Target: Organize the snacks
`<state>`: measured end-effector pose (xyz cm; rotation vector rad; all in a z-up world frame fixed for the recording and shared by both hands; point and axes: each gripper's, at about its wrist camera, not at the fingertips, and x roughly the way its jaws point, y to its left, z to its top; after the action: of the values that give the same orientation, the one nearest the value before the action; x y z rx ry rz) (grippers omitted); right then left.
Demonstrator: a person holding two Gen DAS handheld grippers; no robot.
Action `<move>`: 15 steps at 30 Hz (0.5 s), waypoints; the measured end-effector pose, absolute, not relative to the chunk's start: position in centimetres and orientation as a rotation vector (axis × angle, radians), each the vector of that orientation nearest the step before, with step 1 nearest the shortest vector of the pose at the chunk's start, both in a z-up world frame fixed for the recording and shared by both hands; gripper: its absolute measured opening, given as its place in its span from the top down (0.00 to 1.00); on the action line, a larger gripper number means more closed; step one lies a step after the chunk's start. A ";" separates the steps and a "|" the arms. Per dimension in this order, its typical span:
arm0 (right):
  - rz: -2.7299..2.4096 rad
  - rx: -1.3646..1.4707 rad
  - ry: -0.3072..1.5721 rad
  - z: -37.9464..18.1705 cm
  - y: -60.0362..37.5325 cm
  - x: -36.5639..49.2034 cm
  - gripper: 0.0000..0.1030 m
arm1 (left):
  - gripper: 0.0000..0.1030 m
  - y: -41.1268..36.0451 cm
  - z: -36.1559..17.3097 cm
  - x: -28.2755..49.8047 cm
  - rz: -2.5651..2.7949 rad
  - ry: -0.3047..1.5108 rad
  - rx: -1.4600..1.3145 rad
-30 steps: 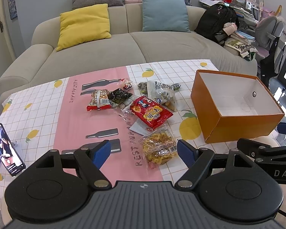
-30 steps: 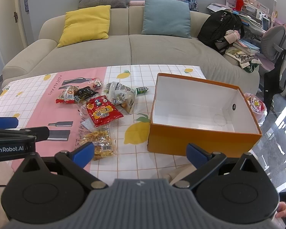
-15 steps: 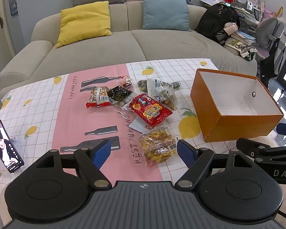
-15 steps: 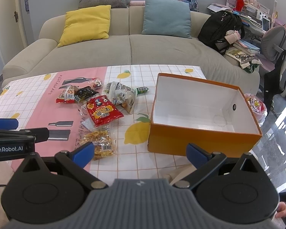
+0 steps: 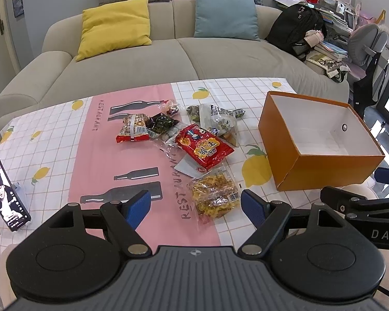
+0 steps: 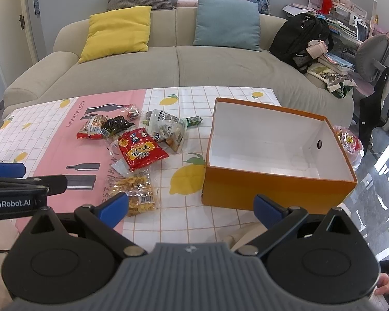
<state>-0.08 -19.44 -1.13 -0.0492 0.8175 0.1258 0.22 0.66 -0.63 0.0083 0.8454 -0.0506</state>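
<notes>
Several snack packets lie in a loose pile mid-table: a clear bag of yellow snacks (image 5: pixel 214 194) (image 6: pixel 134 193) nearest me, a red packet (image 5: pixel 203 146) (image 6: pixel 140 151) behind it, a clear bag of small sweets (image 5: pixel 219 124) (image 6: pixel 168 128), and a red-and-white packet (image 5: pixel 132 128) at the left. An orange box (image 5: pixel 321 171) (image 6: pixel 272 189) with a white inside stands open and empty at the right. My left gripper (image 5: pixel 195 207) is open, hovering just short of the yellow bag. My right gripper (image 6: pixel 190 207) is open, empty, near the box's front wall.
A phone (image 5: pixel 6 194) stands propped at the table's left edge. A beige sofa (image 5: pixel 168 59) with yellow and blue cushions runs behind the table. A black backpack (image 6: pixel 302 39) and a cluttered desk stand at the right. A hand (image 6: pixel 385 285) shows at the lower right.
The left gripper has drifted slightly forward and left; the snacks sit a little higher in its view. The right gripper has barely moved. Both stay open.
</notes>
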 end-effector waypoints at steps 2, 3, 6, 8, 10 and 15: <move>0.125 -0.049 0.818 -1.2 -19.4 -0.1 0.03 | 0.10 0.7 -0.7 0.2 -0.052 0.848 0.007; 0.124 -0.049 0.819 -1.2 -19.4 -0.1 0.03 | 0.10 0.7 -0.7 0.1 -0.053 0.849 0.007; 0.124 -0.048 0.821 -1.2 -19.4 -0.1 0.03 | 0.10 0.7 -0.7 0.0 -0.055 0.849 0.004; 0.125 -0.046 0.822 -1.2 -19.4 -0.1 0.03 | 0.10 0.7 -0.7 0.0 -0.054 0.849 0.003; 0.125 -0.046 0.822 -1.2 -19.4 -0.1 0.03 | 0.10 0.7 -0.7 0.0 -0.055 0.849 0.004; 0.125 -0.045 0.826 -1.2 -19.4 0.0 0.03 | 0.10 0.7 -0.7 0.0 -0.055 0.849 0.004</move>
<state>-0.04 -19.43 -1.19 -0.0450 0.8258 0.1246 -0.03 0.74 -0.72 0.0038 0.8488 -0.0549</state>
